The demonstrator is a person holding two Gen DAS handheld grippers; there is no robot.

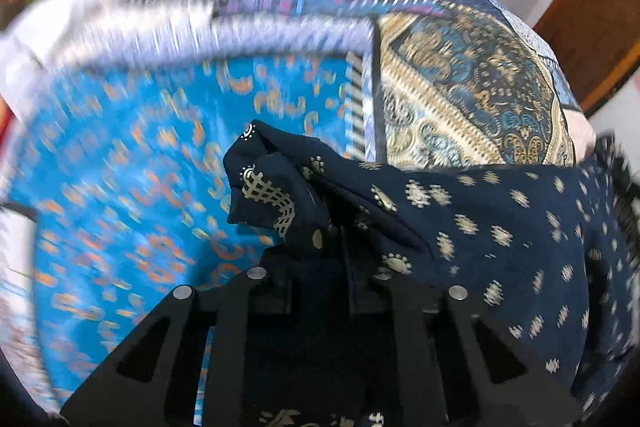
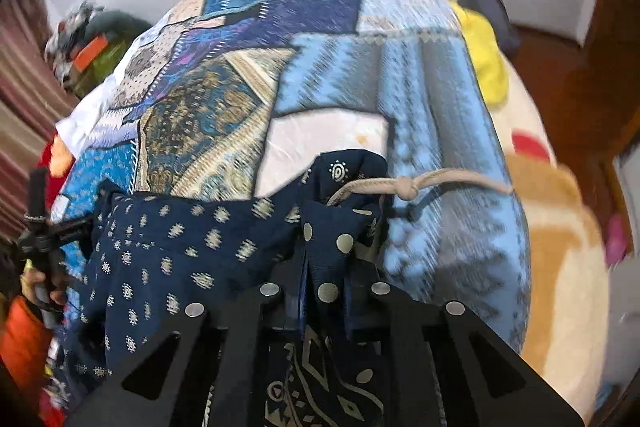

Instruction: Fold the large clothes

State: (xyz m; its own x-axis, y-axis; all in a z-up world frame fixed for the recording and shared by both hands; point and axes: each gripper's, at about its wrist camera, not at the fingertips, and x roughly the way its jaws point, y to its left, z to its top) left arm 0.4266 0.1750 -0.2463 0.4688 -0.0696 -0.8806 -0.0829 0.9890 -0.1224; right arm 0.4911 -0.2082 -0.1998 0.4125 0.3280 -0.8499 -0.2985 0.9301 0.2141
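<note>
The navy printed garment [image 1: 480, 227] hangs stretched between the two grippers above the patchwork bedspread [image 1: 132, 163]; the left gripper [image 1: 320, 259] is clenched on one bunched corner, the right gripper [image 2: 326, 267] is clenched on the other, near the drawstring [image 2: 404, 187]. The likely failures: either pinch holds only a small fold, so a tug could pull the cloth free; the loose cord could snag or get trapped inside a fold; uneven height of the two corners would lay the cloth down skewed. Hard to make out: the pads themselves are buried in fabric; the lower part of the garment is cut off below both views; the bedspread is blurred; the hand [image 2: 44, 287] at the left edge of the right view is barely visible.
</note>
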